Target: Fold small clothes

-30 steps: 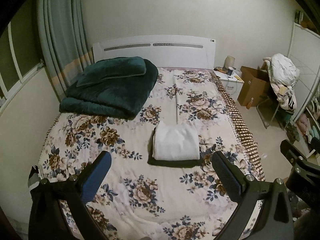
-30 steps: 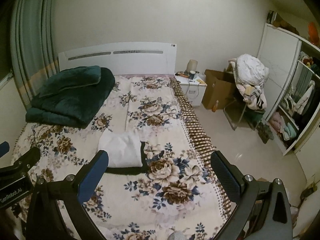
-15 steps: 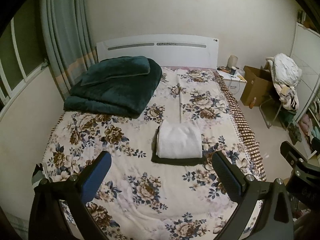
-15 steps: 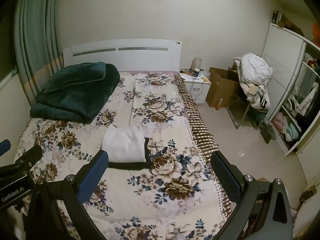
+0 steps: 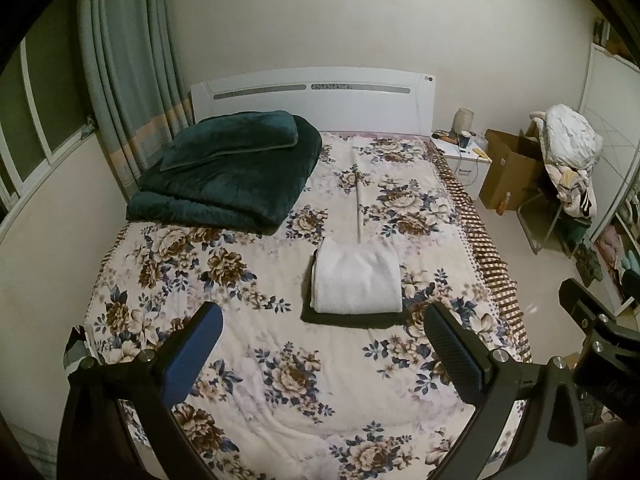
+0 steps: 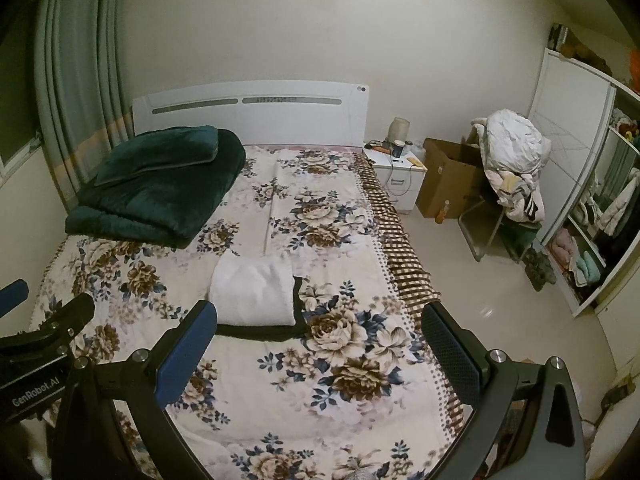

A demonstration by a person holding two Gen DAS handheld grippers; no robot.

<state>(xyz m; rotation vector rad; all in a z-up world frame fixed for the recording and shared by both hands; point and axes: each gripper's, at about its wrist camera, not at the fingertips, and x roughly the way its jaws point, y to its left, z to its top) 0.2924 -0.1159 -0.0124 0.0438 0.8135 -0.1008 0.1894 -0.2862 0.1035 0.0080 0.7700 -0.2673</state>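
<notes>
A folded white garment [image 5: 356,280] [image 6: 253,294] lies on top of a folded black garment [image 5: 352,320] [image 6: 264,331] in the middle of the floral bedspread [image 5: 280,360] [image 6: 340,360]. My left gripper [image 5: 322,354] hovers open above the bed's near end, well short of the stack, with nothing between its fingers. My right gripper [image 6: 320,354] is open too, held high over the bed's right side, the stack ahead and to its left. Each gripper shows at the edge of the other's view.
A folded dark green blanket and pillow [image 5: 228,172] [image 6: 160,184] fill the bed's far left by the white headboard [image 5: 312,96]. Right of the bed are a white nightstand [image 6: 398,178], a cardboard box [image 6: 448,184], a chair piled with clothes [image 6: 512,168] and an open wardrobe [image 6: 592,208].
Both grippers have pulled back and up from the bed, so the stack looks smaller and farther away. The clothes have not moved; both grippers stayed open.
</notes>
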